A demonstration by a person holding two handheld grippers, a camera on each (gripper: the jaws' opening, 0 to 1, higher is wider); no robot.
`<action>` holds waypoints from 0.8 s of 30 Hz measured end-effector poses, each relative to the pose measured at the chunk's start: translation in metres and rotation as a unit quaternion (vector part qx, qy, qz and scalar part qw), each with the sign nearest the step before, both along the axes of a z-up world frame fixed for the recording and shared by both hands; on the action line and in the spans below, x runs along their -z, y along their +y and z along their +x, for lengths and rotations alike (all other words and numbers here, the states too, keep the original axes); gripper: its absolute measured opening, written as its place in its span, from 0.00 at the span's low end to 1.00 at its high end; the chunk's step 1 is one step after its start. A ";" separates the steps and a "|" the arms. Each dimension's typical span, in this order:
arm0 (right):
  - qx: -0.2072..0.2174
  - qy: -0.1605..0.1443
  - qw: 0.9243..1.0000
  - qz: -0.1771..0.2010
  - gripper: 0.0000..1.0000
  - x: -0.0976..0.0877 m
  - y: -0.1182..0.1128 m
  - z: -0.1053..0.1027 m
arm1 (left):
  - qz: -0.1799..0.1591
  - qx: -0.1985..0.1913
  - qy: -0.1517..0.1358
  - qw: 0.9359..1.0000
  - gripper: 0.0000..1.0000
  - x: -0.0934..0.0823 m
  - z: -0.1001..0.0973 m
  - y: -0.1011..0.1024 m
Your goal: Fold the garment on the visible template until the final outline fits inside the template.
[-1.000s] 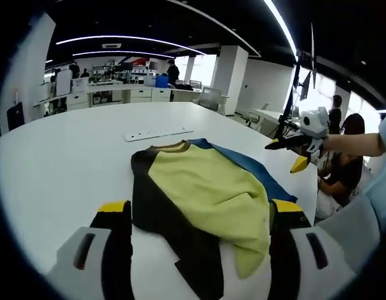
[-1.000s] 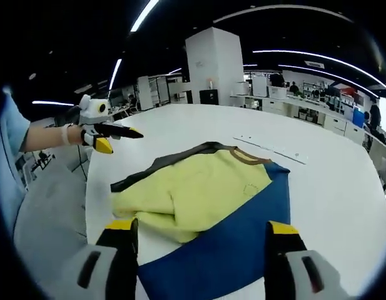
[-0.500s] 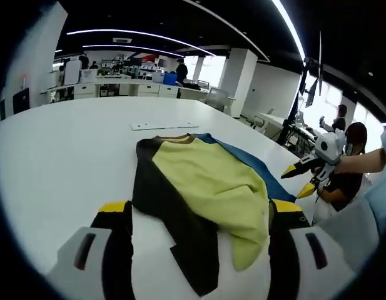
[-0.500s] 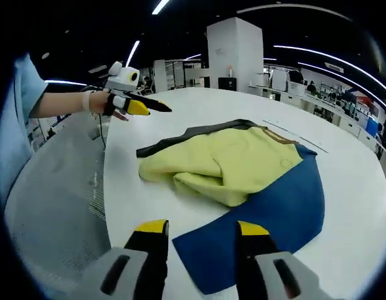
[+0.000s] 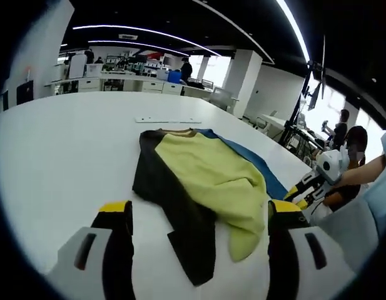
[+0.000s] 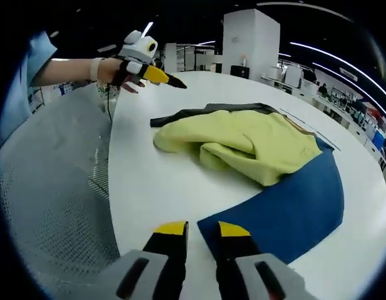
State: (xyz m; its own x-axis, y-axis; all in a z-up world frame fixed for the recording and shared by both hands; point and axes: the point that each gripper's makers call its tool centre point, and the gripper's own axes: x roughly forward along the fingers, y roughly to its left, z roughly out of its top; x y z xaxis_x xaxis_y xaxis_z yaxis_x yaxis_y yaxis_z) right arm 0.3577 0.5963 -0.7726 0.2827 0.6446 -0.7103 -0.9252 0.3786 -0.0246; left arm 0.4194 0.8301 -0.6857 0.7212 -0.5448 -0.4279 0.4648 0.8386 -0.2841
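A garment with a yellow front [image 5: 208,172], a black side [image 5: 158,184] and a blue layer [image 5: 255,165] lies crumpled on the white table [image 5: 61,156]. My left gripper [image 5: 199,207] hovers open and wide just short of its near hem, with nothing between the jaws. In the right gripper view the yellow cloth [image 6: 255,140] is bunched over the blue panel [image 6: 299,200]. My right gripper [image 6: 202,229] sits at the blue corner, jaws narrowed to a small gap with the cloth edge between them. The right gripper [image 5: 298,195] also appears by the garment's blue side, and the left gripper [image 6: 167,78] hangs above the black hem.
A thin white strip [image 5: 167,120] lies on the table beyond the collar. The table's curved edge [image 6: 114,187] borders grey mesh flooring [image 6: 55,200]. A person [image 5: 352,144] sits past the table's right side, and office desks [image 5: 117,84] stand far behind.
My right gripper's jaws have narrowed from wide apart to a small gap and dropped to the blue corner. The left gripper has stayed open, and its view has shifted slightly.
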 end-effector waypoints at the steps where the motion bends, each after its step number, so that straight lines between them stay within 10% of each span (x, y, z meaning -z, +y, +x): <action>1: -0.004 -0.003 1.000 -0.004 0.11 0.001 0.000 0.000 | -0.001 -0.001 0.001 1.000 0.86 0.001 0.000 0.003; 16: -0.045 -0.059 0.996 -0.046 0.00 0.000 -0.003 0.010 | -0.021 -0.009 0.008 1.000 0.84 0.012 -0.002 -0.007; 24: 0.006 -0.033 0.999 0.006 0.00 -0.025 -0.009 0.026 | -0.022 -0.008 0.013 1.000 0.84 0.014 -0.006 -0.012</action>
State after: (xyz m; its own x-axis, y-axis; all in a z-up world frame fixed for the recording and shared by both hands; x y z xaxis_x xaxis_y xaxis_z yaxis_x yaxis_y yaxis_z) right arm 0.3840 0.5874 -0.7478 0.3355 0.6494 -0.6824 -0.9174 0.3898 -0.0802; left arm 0.4135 0.8184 -0.6997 0.7191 -0.5520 -0.4222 0.4438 0.8322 -0.3324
